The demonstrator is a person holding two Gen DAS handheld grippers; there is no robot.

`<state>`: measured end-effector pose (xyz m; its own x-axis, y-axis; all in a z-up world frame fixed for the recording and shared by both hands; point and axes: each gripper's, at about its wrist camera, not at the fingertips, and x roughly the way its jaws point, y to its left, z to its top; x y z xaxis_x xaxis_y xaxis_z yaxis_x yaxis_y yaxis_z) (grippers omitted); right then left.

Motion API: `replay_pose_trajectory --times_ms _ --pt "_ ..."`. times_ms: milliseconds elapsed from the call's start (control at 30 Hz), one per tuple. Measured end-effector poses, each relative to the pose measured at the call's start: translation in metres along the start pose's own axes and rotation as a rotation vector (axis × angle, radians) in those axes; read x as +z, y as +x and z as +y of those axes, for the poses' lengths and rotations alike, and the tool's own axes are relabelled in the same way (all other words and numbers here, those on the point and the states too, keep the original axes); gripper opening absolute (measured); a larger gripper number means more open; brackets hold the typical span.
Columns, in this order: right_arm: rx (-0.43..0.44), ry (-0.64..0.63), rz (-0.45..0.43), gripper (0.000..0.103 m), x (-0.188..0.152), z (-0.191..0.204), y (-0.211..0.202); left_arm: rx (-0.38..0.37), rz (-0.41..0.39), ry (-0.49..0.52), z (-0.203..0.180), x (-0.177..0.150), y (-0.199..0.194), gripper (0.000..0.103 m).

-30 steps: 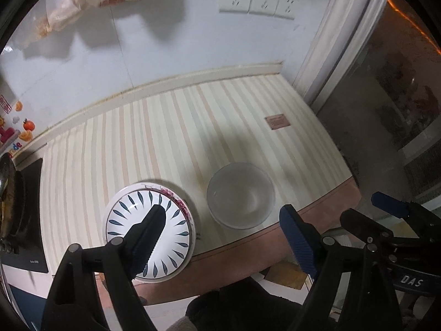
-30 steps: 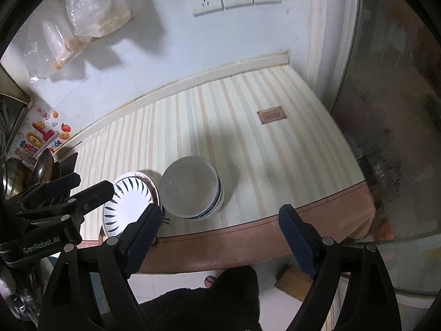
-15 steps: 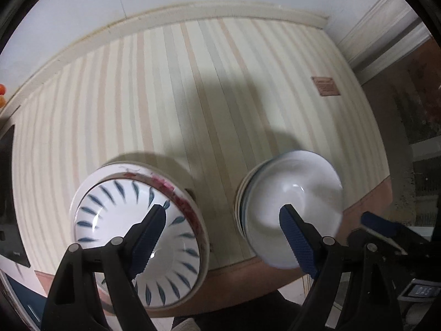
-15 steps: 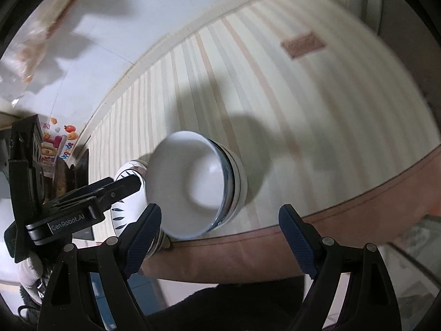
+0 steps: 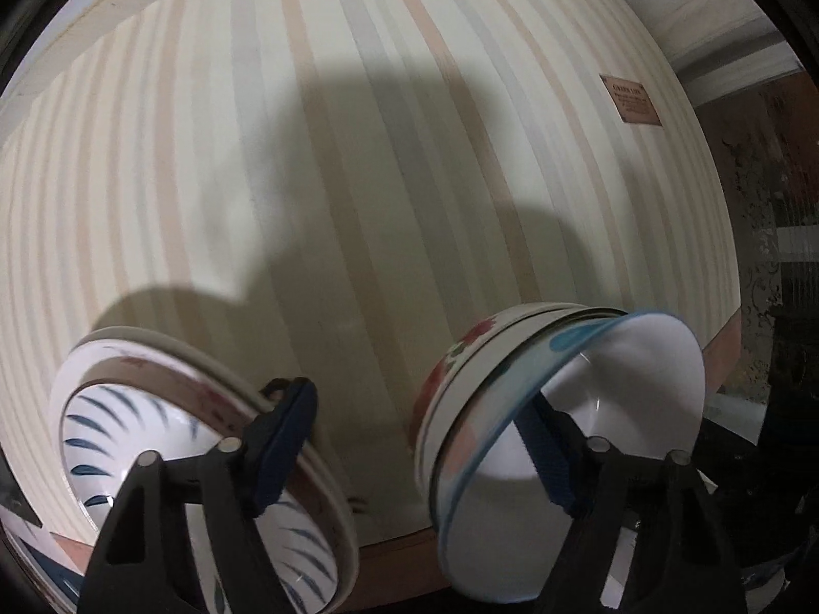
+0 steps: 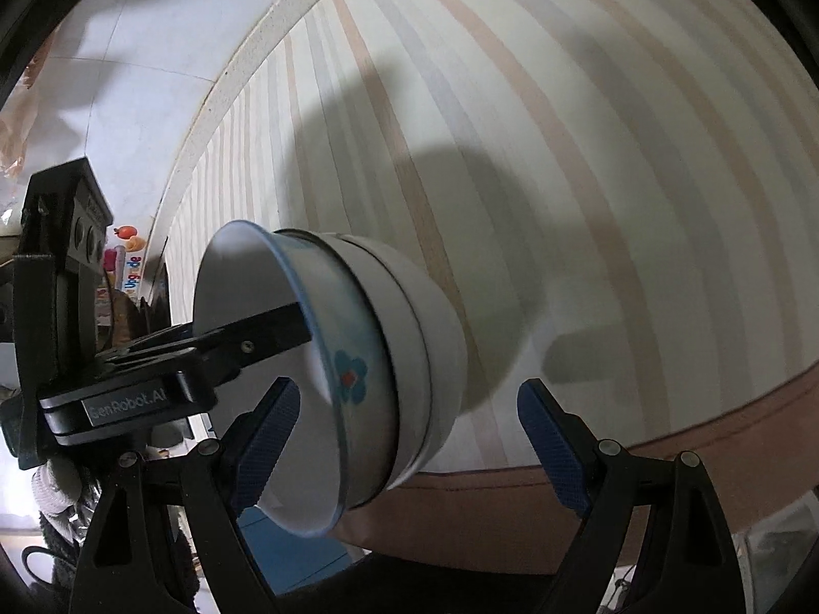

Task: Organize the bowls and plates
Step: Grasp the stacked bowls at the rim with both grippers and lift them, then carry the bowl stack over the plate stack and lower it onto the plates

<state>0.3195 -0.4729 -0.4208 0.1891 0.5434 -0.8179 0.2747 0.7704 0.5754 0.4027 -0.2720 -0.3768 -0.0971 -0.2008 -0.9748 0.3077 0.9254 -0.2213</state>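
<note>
Left tongs [image 5: 425,445] were closing, one finger inside the bowl stack [image 5: 517,394], the other beside the plates [image 5: 169,409], gripping nothing. Right tongs [image 6: 404,435] stood spread around the stack's rim. Both had dropped far closer since a second earlier. Top bowl: white, blue rim, blue flower. Both piles sat near the striped surface's [image 5: 358,153] front edge.

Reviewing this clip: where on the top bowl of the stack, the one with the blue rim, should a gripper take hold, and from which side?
Probably the blue-rimmed bowl's thin rim, from above, one finger inside and one outside. It sits nested in the bowls below, so only the rim band stands clear. The left gripper, jaws closing, already has one finger inside.
</note>
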Motion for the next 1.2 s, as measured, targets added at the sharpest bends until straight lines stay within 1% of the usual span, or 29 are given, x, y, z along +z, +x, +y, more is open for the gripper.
replay_pose_trajectory --times_ms 67,133,200,233,300,433,500,633,733,800,1200 --pt "0.018 0.006 0.015 0.089 0.005 -0.001 0.006 -0.022 0.003 0.003 -0.002 0.002 0.003 0.071" --pt "0.018 0.008 0.023 0.089 0.008 -0.002 0.011 -0.051 0.003 0.002 -0.004 0.003 0.005 0.064" --pt "0.027 0.005 0.03 0.088 0.013 -0.002 0.016 -0.076 0.006 0.0 -0.007 0.006 0.006 0.058" --pt "0.031 0.008 0.034 0.087 0.015 -0.002 0.019 -0.092 0.006 -0.001 -0.008 0.006 0.006 0.053" --pt "0.041 0.015 0.036 0.083 0.017 -0.004 0.022 -0.109 0.009 0.005 -0.012 0.008 0.008 0.049" --pt "0.076 0.024 0.043 0.073 0.026 -0.003 0.025 -0.123 0.007 0.001 -0.015 0.015 0.009 0.049" --pt "0.097 0.027 0.046 0.066 0.027 -0.001 0.027 -0.135 0.009 -0.005 -0.013 0.017 0.01 0.049" --pt "0.089 0.036 0.04 0.063 0.031 0.003 0.029 -0.136 -0.005 -0.009 -0.016 0.015 0.011 0.048" --pt "0.077 0.042 0.037 0.057 0.031 -0.003 0.028 -0.14 -0.007 -0.026 -0.015 0.014 0.008 0.048" --pt "0.08 0.041 0.038 0.056 0.032 -0.006 0.028 -0.136 -0.009 -0.027 -0.008 0.01 0.003 0.048" --pt "0.11 0.085 0.057 0.055 0.036 -0.011 0.033 -0.114 -0.007 -0.04 -0.014 0.009 0.0 0.048"
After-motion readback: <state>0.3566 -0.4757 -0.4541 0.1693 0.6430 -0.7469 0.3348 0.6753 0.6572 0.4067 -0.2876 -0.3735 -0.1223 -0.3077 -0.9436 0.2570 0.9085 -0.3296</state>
